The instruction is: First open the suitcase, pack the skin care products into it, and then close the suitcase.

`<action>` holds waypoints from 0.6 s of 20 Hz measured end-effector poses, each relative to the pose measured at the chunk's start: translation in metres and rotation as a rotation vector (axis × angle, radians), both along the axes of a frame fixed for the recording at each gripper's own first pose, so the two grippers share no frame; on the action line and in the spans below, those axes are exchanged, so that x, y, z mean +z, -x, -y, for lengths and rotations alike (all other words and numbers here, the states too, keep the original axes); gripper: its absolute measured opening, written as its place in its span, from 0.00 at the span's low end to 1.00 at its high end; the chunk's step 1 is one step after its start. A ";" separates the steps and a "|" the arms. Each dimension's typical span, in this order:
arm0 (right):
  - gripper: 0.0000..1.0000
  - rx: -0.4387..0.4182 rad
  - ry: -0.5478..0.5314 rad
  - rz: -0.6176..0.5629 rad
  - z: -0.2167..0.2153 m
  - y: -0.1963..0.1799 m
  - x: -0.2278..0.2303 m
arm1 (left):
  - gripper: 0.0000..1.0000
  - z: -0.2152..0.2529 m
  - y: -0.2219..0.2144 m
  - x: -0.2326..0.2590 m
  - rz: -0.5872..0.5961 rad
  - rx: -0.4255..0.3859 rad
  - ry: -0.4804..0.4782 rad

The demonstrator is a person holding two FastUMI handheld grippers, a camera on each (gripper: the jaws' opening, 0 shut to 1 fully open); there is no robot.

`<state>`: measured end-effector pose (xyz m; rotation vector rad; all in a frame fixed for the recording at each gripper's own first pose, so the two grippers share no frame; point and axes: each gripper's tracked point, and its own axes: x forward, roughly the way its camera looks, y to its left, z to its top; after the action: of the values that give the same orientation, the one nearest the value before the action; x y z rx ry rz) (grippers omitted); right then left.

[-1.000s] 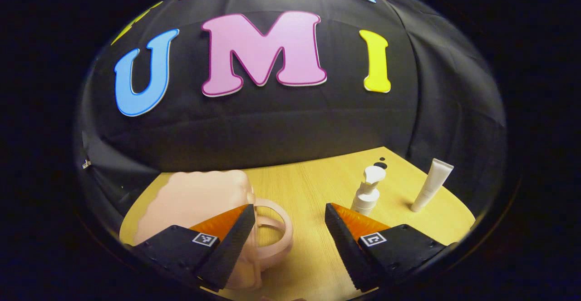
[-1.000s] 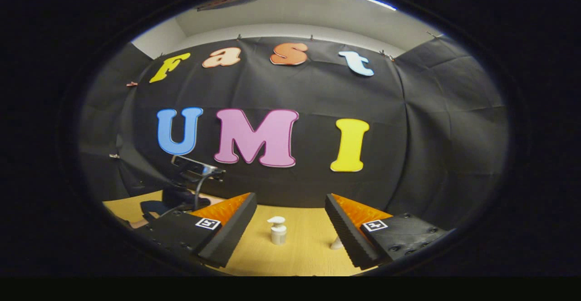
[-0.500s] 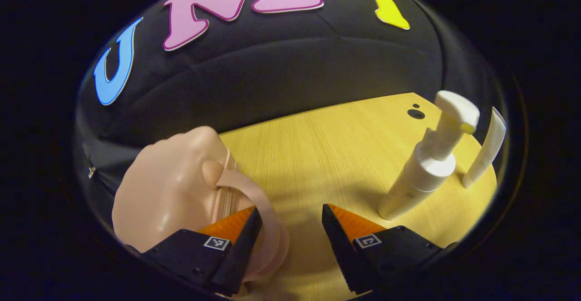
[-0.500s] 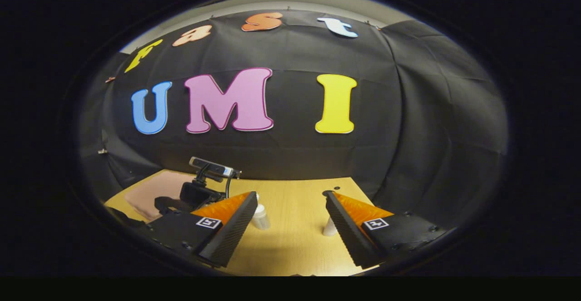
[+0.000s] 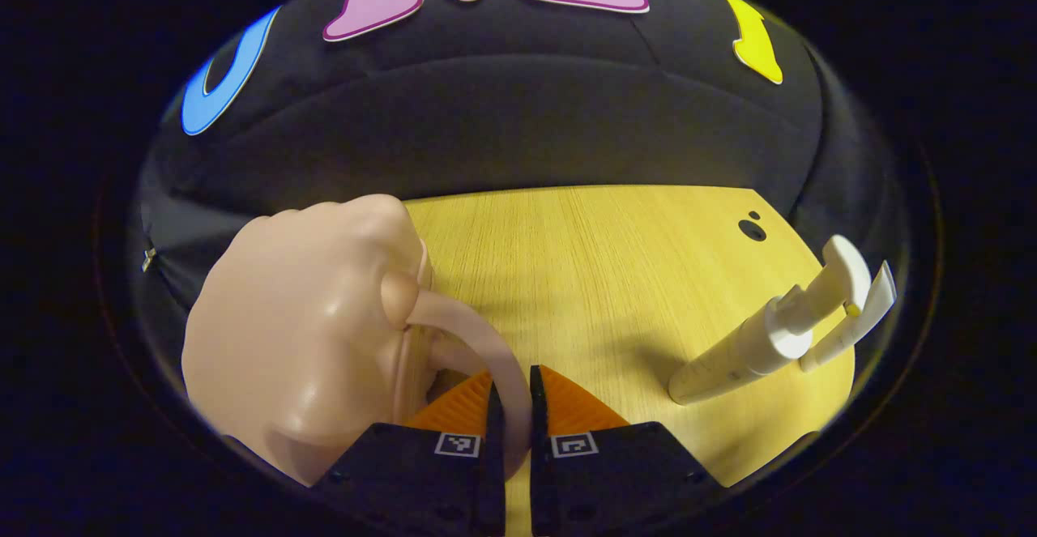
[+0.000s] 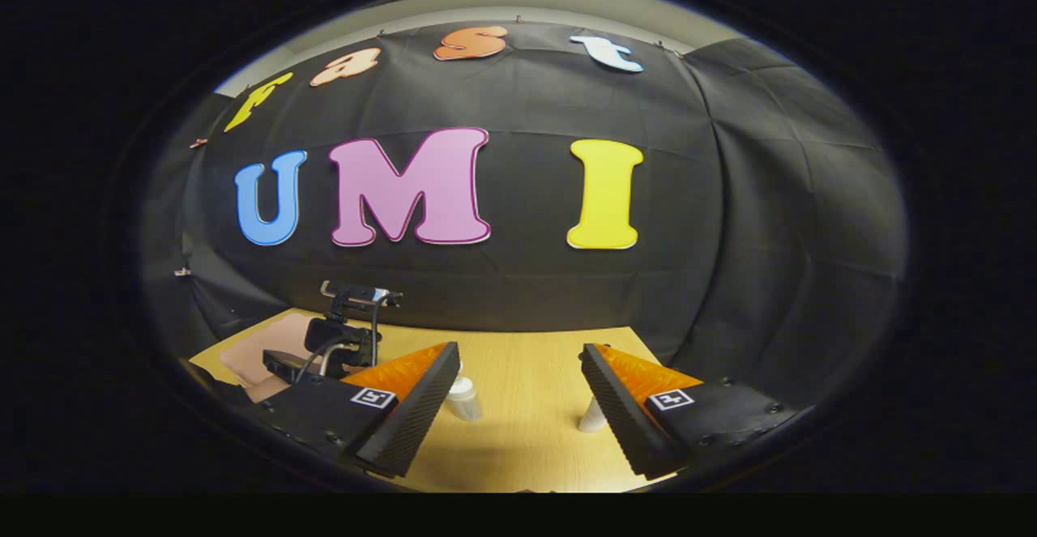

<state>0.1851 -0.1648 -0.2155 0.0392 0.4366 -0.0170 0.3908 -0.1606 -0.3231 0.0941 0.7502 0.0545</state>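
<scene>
**Pink suitcase handle pinched by the left fingers**

Pink and shiny, the little suitcase (image 5: 308,334) lies on the yellow wooden tabletop (image 5: 583,262), at about 8 o'clock in the left gripper view. Its round loop handle (image 5: 494,359) curves down toward 6 o'clock. The left gripper (image 5: 512,407) has its two fingers nearly together, and the handle sits between them, squeezed from both sides.

At about 4 o'clock in that view stands a white pump bottle (image 5: 761,343), and a white tube (image 5: 851,322) stands just beside it, on its far side. Both look tilted because the camera bends things.

In the right gripper view, the right gripper (image 6: 518,407) has its fingers spread wide with nothing between them. It is above the tabletop (image 6: 527,440). The pump bottle (image 6: 463,398) peeks out by one finger at about 7 o'clock, and the tube (image 6: 591,417) by the other finger at about 5 o'clock. The suitcase (image 6: 259,347) is at 8 o'clock, partly hidden behind the left gripper's black body.
</scene>
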 end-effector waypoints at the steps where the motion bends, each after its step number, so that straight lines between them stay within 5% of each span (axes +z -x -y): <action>1: 0.97 0.009 -0.004 0.009 -0.005 -0.001 0.002 | 0.17 -0.001 0.002 0.015 0.011 -0.002 0.010; 6: 0.97 0.075 -0.042 0.046 -0.033 -0.008 0.007 | 0.13 -0.035 0.014 0.120 0.056 -0.002 -0.055; 12: 0.97 0.084 -0.054 0.064 -0.055 -0.011 0.015 | 0.12 -0.158 0.020 0.243 0.145 0.033 -0.160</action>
<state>0.1965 -0.1102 -0.2001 0.0742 0.3740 0.0790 0.3704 -0.0021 -0.0806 0.2279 0.6018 0.1509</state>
